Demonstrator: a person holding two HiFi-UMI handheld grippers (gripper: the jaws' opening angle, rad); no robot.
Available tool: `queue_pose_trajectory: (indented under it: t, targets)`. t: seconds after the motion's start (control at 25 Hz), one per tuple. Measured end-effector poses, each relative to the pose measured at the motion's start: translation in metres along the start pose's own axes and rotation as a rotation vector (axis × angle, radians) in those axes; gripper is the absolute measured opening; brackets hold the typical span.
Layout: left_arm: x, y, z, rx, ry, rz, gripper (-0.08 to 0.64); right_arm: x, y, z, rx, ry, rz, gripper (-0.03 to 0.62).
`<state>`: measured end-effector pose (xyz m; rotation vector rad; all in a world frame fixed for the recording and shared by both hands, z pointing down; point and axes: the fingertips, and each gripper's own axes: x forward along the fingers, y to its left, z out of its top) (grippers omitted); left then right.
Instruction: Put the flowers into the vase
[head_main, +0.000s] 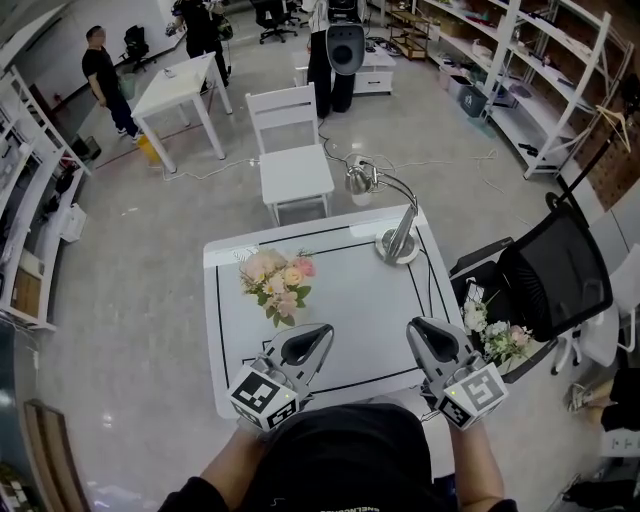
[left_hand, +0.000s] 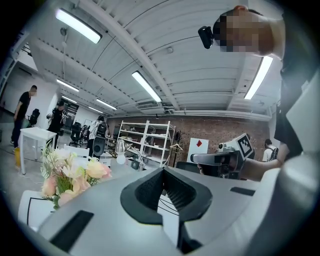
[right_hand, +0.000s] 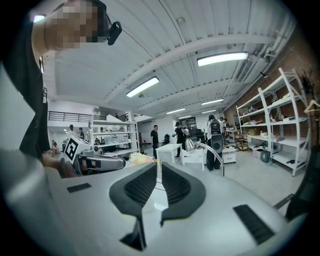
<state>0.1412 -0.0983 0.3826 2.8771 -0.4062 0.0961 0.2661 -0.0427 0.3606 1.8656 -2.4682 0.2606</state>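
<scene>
A bunch of pink, cream and yellow flowers (head_main: 277, 283) stands on the white table (head_main: 345, 290), left of centre; from above I cannot make out a vase under it. More white and pink flowers (head_main: 497, 338) lie on the black chair to the table's right. My left gripper (head_main: 321, 334) hovers over the table's near edge, shut and empty, just right of the bunch. My right gripper (head_main: 416, 329) is level with it further right, shut with nothing between its jaws. The left gripper view has the flowers (left_hand: 70, 175) at lower left, beyond the closed jaws.
A silver desk lamp (head_main: 395, 238) stands at the table's far right corner. A white chair (head_main: 290, 160) is behind the table and a black office chair (head_main: 550, 275) at its right. People stand far off by another white table (head_main: 180, 90); shelves line the walls.
</scene>
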Motion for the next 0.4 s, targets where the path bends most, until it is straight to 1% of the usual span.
queue_pose_trajectory:
  t: [0.4]
  targets:
    - [0.002, 0.001, 0.0009, -0.005, 0.003, -0.001, 0.006, 0.0077, 0.0001, 0.0007, 0.007, 0.006, 0.014, 0.04]
